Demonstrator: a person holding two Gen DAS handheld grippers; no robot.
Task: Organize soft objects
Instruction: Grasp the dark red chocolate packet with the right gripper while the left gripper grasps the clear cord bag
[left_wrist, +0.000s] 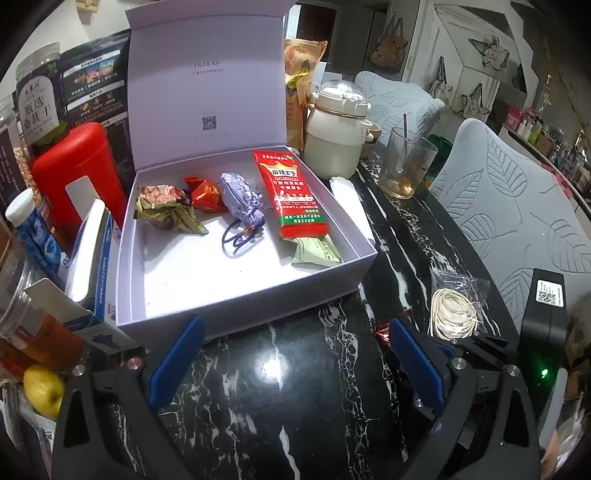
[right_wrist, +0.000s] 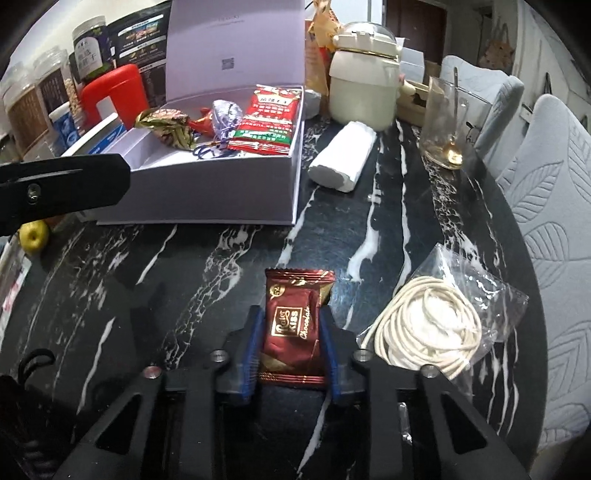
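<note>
My right tool (right_wrist: 291, 341) is closed on a chocolate packet (right_wrist: 293, 328), its blue ribbed pads pressing the packet's two long sides while it lies flat on the desk (right_wrist: 184, 295). The packet is a small maroon foil pillow with crimped, gold-edged ends and a slightly puffed, crinkled skin; I judge it will dent easily under the pads.

My left tool (left_wrist: 295, 358) stands wide with nothing between its fingers, hovering over bare desk just in front of the box (left_wrist: 243, 299).

Just to the right of the chocolate lies a clear crinkly plastic bag (right_wrist: 443, 325) holding a loose coil of cream cord, not yet put away. Farther back, beside the box, rests a white soft-looking roll (right_wrist: 341, 158) with a scalloped end, also outside.

The box is white rigid card with a hinged lid standing upright. Inside it already sit a crumpled gold-green foil wrapper (left_wrist: 166, 212), a red foil sweet (left_wrist: 205, 194), a lilac fabric pouch (left_wrist: 242, 201) with a looped drawstring, a flat glossy red snack packet (left_wrist: 293, 194) and a pale green sachet (left_wrist: 317, 253) partly under it. The front half of the box floor is bare.

So I judge the job over halfway: five pieces boxed, one in my grip, and probably two left on the glossy black, white-veined desk.
</note>
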